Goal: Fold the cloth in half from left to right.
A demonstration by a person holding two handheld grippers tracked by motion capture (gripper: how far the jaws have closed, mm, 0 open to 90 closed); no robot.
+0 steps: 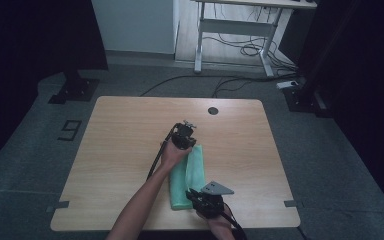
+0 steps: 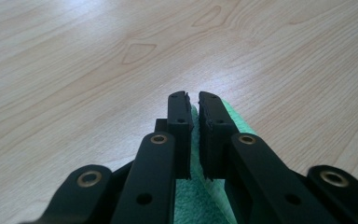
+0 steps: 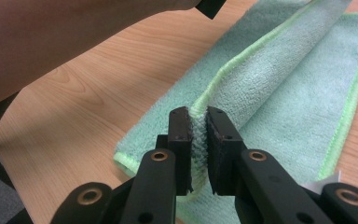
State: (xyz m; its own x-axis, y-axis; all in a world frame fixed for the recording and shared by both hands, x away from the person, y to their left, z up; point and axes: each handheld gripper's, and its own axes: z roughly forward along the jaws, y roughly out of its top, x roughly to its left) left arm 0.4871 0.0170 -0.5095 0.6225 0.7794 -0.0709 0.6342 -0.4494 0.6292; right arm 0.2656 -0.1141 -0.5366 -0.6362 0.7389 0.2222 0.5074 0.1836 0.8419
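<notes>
A pale wooden bench (image 1: 125, 150) stood on grey flooring, with a round dark grommet (image 1: 213, 110) set near its far edge and a white-framed desk (image 1: 240, 30) beyond it over a tangle of cables. On the near half of the bench, a little right of centre, lay a green towel (image 1: 186, 182), a long narrow strip running from the middle of the board toward the near edge, folded along its length. The person's left forearm (image 1: 140, 205) came in from the bottom of the high view and crossed to the towel's far end, where the left gripper (image 1: 184, 136) sat with its black cable trailing back. The right gripper (image 1: 206, 201) was at the towel's near end, close to the bench's front edge, its grey three-cornered plate (image 1: 218, 188) on top. In the right gripper view the towel (image 3: 279, 93) had one long hemmed edge lifted in a ridge above the flat layer, and the jaws were nearly closed, pinching that raised fold. In the left gripper view the jaws stood almost together with a thin slit between them and green cloth (image 2: 200, 196) gripped in that slit above the bare wood.
</notes>
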